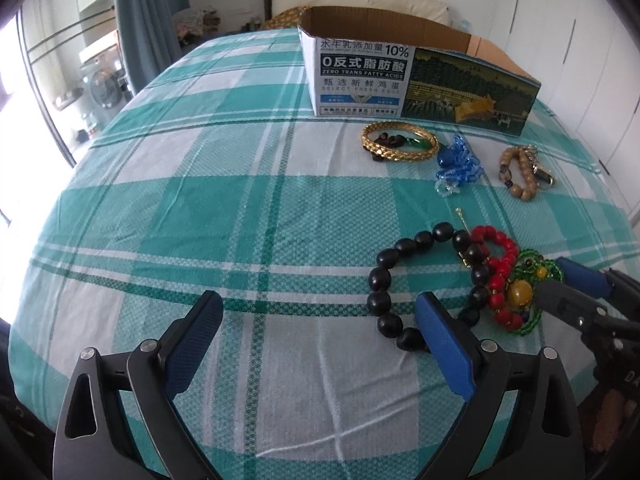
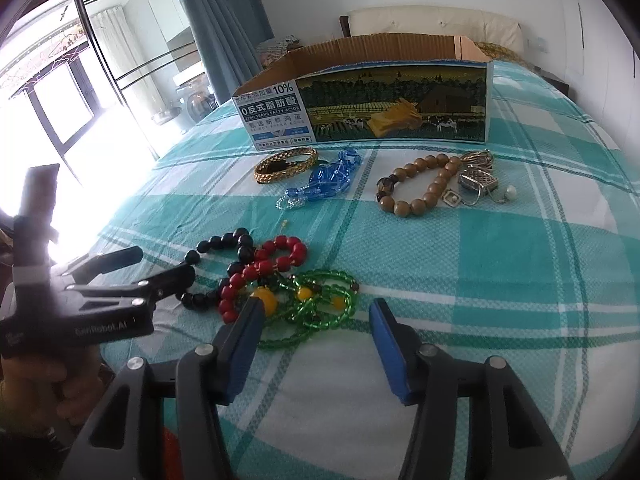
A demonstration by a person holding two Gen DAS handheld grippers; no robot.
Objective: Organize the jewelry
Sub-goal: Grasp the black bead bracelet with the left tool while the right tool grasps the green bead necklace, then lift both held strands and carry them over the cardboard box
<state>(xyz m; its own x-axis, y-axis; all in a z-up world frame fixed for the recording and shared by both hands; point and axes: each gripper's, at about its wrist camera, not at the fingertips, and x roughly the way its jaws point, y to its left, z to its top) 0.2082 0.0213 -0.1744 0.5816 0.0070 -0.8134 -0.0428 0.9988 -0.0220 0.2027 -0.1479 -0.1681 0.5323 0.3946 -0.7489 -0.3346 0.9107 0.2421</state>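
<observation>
Right hand-held gripper (image 2: 316, 324): jaws parted, nothing gripped, green bead strand (image 2: 320, 304) lying between the blue pads on the checked bed sheet (image 2: 480, 280). Left hand-held gripper (image 1: 320, 316): spread wide, empty, beside the black bead bracelet (image 1: 400, 280). Red bracelet (image 2: 276, 264) is tangled with both. Gold bangle (image 2: 286, 164), blue crystals (image 2: 328, 178) and wooden beads (image 2: 420, 184) are laid near the open cardboard box (image 2: 360, 108).

We look forward and down from each wrist, close over the bed (image 1: 200, 200). Both views share the tangled bracelets (image 2: 280, 280) and the box (image 1: 400, 80).
</observation>
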